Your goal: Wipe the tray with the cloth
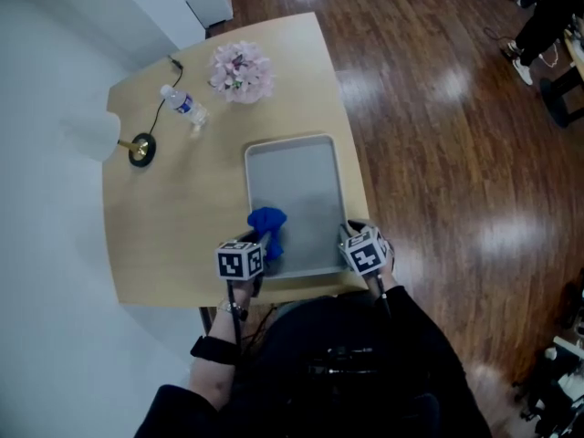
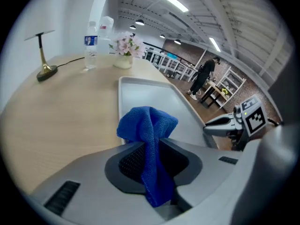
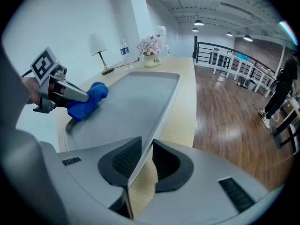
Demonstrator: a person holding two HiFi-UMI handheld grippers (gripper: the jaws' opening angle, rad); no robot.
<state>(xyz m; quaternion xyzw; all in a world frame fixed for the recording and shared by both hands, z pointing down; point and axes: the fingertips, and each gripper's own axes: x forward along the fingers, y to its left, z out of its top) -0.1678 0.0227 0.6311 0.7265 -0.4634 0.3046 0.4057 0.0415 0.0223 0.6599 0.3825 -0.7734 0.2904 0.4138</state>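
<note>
Head view, steeply downward: a pale wood-grain table [image 1: 173, 226] with rounded corners stands on a glossy dark plank floor [image 1: 438, 153]. Toward the table's far side stand a lamp [image 1: 96, 135] with a white shade and a round brass foot, its dark cord [image 1: 162, 108] trailing over the top, a clear plastic water bottle [image 1: 185, 108] with a blue label, and a rounded bunch of pale pink flowers [image 1: 241, 71]. All of these are well apart from the tray [image 1: 297, 185]. The tray is a matt grey rectangle with rounded corners and a low raised rim, lying on the table's right half close to the near edge. The cloth [image 1: 267, 226] is the only thing on it. This is a bright blue, nubbly fabric bunched into a soft lump at the tray's near left corner. The left gripper [image 2: 152, 158] has its jaws drawn narrow and pinched on the cloth, with folds bulging beyond the dark ribbed pads and a tail hanging between them. The right gripper [image 3: 143, 161] sits at the tray's near right corner, its pads closed on the thin rim, whose edge runs straight between them. Both grippers are smooth grey mouldings. Beyond the table, the gripper views show a white railing [image 3: 229, 62] and a standing person [image 2: 205, 76].
</note>
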